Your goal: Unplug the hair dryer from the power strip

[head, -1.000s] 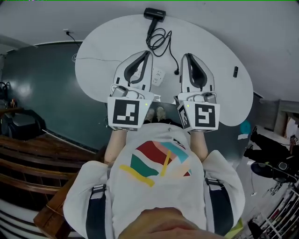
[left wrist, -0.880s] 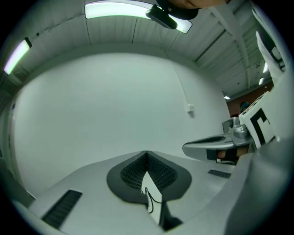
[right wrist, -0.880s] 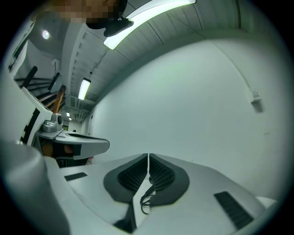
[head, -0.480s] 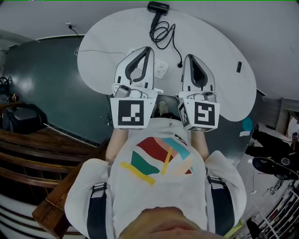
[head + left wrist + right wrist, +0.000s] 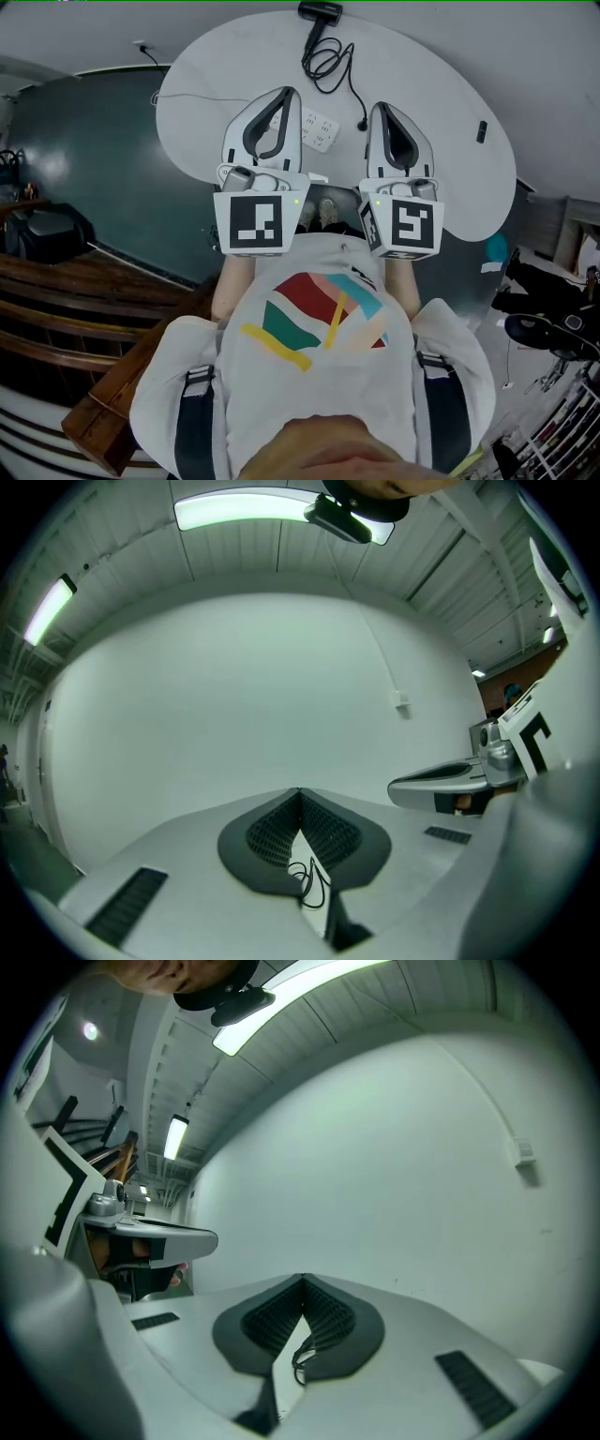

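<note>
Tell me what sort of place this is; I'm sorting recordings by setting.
Probably an indoor workroom or lab rather than a home. A bare white oval table holds only a hair dryer and a power strip, and a long strip light runs along a ribbed ceiling.

Black hair dryer [image 5: 320, 11], white power strip [image 5: 316, 131]

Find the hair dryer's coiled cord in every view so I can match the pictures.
Head view: coiled cord at top centre, just below the hair dryer.
Left gripper view: coiled cord low centre, in the slit under the shut jaws.
Right gripper view: coiled cord low centre, again in the slit under the shut jaws.
Shared landmark: the white table that it lies on.
</note>
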`<action>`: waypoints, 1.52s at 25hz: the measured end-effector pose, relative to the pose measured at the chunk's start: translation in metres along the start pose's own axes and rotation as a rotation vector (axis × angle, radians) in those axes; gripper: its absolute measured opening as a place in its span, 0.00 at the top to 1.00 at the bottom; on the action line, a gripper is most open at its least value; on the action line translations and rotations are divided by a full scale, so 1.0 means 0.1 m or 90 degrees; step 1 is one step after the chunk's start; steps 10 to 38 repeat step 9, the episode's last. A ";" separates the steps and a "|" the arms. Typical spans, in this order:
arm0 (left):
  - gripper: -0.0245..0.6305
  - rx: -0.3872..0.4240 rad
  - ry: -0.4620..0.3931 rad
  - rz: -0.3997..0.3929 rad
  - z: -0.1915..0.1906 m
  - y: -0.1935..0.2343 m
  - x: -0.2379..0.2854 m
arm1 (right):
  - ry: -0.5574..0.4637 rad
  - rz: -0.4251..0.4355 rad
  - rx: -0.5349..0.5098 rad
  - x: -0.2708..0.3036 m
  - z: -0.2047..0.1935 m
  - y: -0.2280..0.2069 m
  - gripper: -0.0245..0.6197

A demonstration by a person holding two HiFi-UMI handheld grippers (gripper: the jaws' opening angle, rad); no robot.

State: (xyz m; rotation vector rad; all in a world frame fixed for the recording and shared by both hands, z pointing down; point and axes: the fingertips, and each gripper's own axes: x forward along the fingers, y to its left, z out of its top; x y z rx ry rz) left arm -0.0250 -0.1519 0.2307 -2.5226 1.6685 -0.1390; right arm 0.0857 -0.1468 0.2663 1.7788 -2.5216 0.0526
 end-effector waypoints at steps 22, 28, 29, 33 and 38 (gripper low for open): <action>0.94 -0.009 0.005 0.014 0.00 0.09 -0.02 | 0.002 0.012 -0.003 0.02 0.00 0.01 0.95; 0.94 -0.009 0.005 0.014 0.00 0.09 -0.02 | 0.002 0.012 -0.003 0.02 0.00 0.01 0.95; 0.94 -0.009 0.005 0.014 0.00 0.09 -0.02 | 0.002 0.012 -0.003 0.02 0.00 0.01 0.95; 0.94 -0.009 0.005 0.014 0.00 0.09 -0.02 | 0.002 0.012 -0.003 0.02 0.00 0.01 0.95; 0.94 -0.009 0.005 0.014 0.00 0.09 -0.02 | 0.002 0.012 -0.003 0.02 0.00 0.01 0.95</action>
